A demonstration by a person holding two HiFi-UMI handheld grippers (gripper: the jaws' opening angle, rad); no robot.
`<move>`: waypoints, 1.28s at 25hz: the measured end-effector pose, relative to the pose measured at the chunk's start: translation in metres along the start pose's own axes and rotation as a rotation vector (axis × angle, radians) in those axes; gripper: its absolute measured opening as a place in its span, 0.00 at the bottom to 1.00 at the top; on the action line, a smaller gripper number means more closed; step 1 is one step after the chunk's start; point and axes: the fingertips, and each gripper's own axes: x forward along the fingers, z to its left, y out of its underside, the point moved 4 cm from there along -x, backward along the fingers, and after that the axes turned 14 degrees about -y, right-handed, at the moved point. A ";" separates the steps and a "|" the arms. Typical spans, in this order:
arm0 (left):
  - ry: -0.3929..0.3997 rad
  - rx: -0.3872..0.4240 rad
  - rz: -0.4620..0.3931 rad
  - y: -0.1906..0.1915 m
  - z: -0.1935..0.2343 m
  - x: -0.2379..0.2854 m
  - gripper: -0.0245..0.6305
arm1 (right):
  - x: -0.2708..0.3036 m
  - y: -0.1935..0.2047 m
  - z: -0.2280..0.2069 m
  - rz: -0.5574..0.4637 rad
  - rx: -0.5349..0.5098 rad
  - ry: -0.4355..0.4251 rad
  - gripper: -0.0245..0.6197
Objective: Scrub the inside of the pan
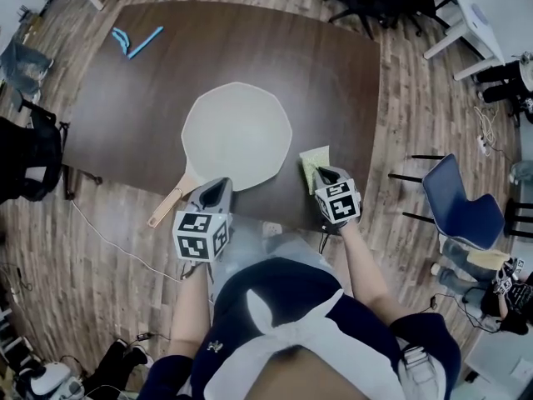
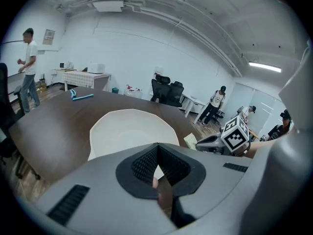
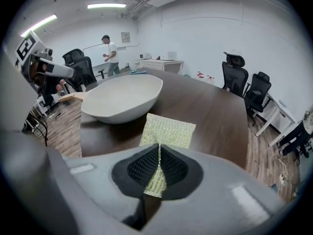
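Pan (image 1: 237, 127), white and wide with a faceted rim, sits upright around the middle of a dark brown table (image 1: 108, 132). Closest to the person, over the table's near edge, are the two hand-held grippers. The left gripper (image 2: 157, 146) has its jaws brought together at the tips with nothing pinched between the pads. It hangs at the pan's near rim, just right of where the wooden handle (image 1: 169, 202) joins the pan. The handle runs to the near left, and its end reaches out past the table's edge. The right gripper (image 3: 159, 146) is clamped on a yellow-green scrub pad (image 3: 168, 131). One end of the pad is squeezed between the pads and the rest sticks out flat ahead of the jaws, over bare table. The pad is just right of the pan's near-right rim and outside the pan. I cannot tell whether its free end touches the table. The inside of the pan shows plain white, with neither gripper in it.

Farther off, near the table's far left corner, lie a couple of light blue items (image 1: 146, 42), well apart from the pan. A blue chair (image 1: 462, 198) stands on the wood floor to the right of the table. Black office chairs (image 3: 234, 77) stand beyond the table, and a person (image 3: 111, 53) stands by the far wall
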 end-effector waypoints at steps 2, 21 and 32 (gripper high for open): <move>-0.017 -0.006 0.005 0.000 0.008 0.000 0.04 | -0.005 -0.012 -0.001 -0.027 -0.002 0.001 0.05; -0.150 -0.071 0.049 0.010 0.088 -0.003 0.04 | 0.012 -0.130 0.070 -0.128 -0.256 -0.191 0.05; -0.175 -0.087 0.058 0.007 0.119 0.001 0.04 | 0.048 -0.162 0.111 -0.057 -0.360 -0.312 0.05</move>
